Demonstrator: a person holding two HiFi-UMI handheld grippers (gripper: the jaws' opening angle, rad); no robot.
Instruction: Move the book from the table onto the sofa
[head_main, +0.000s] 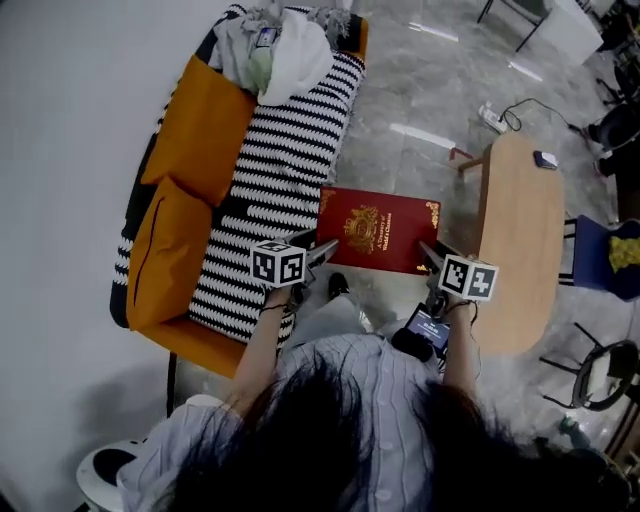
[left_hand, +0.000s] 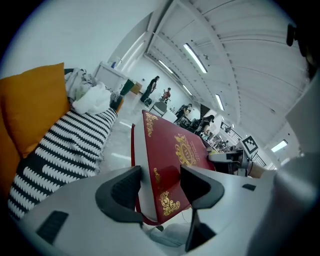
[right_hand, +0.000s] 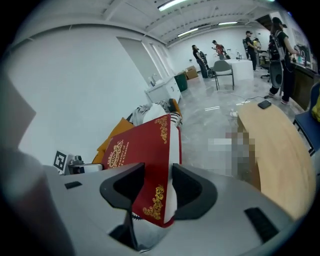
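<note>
A thick red book (head_main: 378, 228) with gold ornaments hangs in the air between the sofa (head_main: 290, 150) and the wooden table (head_main: 520, 230), held level by both grippers. My left gripper (head_main: 322, 252) is shut on the book's near left corner (left_hand: 162, 192). My right gripper (head_main: 430, 256) is shut on its near right corner (right_hand: 155, 195). The sofa has a black-and-white zigzag seat (left_hand: 65, 147) and orange cushions (head_main: 195, 125). The book's left edge hangs just beside the sofa seat's edge.
A heap of clothes (head_main: 275, 45) lies at the sofa's far end. A small dark thing (head_main: 545, 159) rests on the far end of the table. A power strip with cable (head_main: 492, 118) lies on the grey floor. A blue chair (head_main: 605, 255) stands right of the table.
</note>
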